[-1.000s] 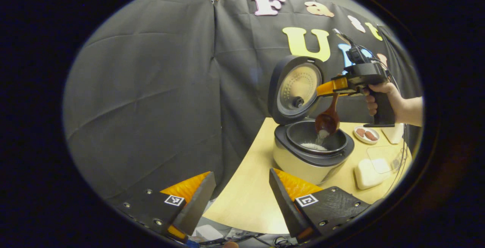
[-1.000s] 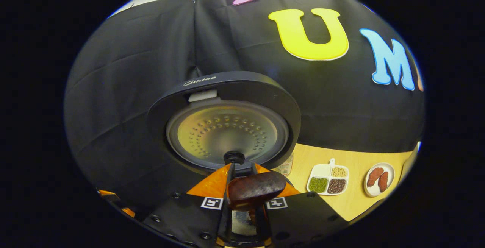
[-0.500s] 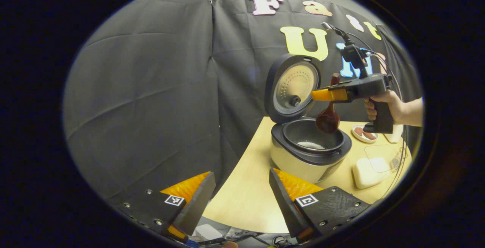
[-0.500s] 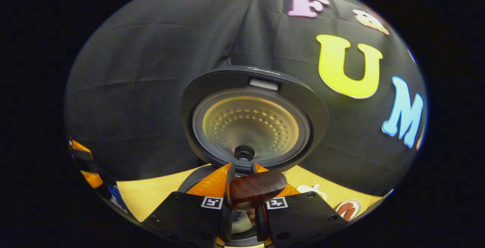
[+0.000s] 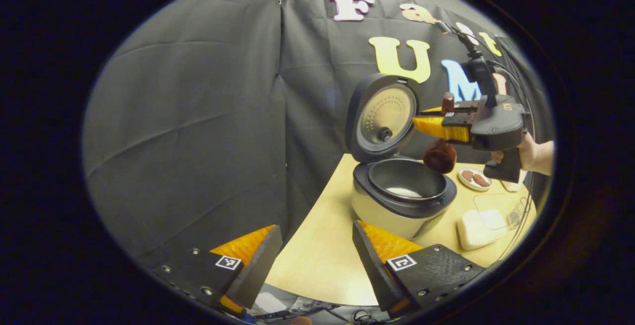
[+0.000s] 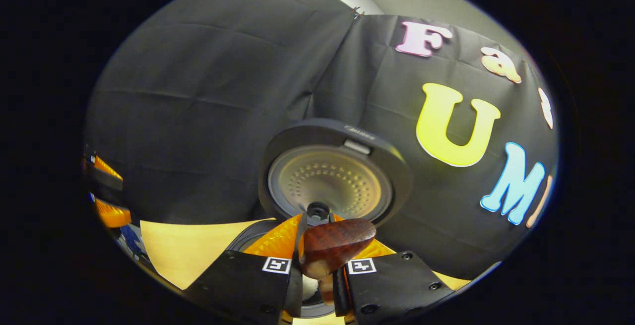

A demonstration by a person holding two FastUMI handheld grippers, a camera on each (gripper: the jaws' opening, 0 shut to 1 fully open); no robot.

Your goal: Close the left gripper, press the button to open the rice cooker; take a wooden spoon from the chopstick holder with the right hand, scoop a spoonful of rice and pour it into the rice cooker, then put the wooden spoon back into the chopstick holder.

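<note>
The cream rice cooker (image 5: 392, 216) stands on the table with its lid (image 5: 384, 116) up and a little white rice (image 5: 403, 192) in its dark pot. My right gripper (image 5: 421, 124) hovers above the pot's right rim, shut on the dark wooden spoon (image 5: 440, 156), whose bowl hangs downward. In the right gripper view, the spoon's handle end (image 6: 335, 243) sticks up between the shut fingers of my right gripper (image 6: 317, 228), facing the raised lid (image 6: 332, 181). My left gripper (image 5: 312, 260) is open, low at the table's near edge, left of the cooker.
A hand (image 5: 533, 154) holds the right gripper. Right of the cooker sit a small plate with brown pieces (image 5: 475, 178), a clear lid or tray (image 5: 498, 201) and a white block (image 5: 474, 228). The left gripper (image 6: 106, 191) shows at the far left over the wooden table (image 6: 188, 245).
One second ago rice was falling from the spoon into the pot. Since then the right gripper has risen and drawn back to the right with the spoon. The left gripper stayed put.
</note>
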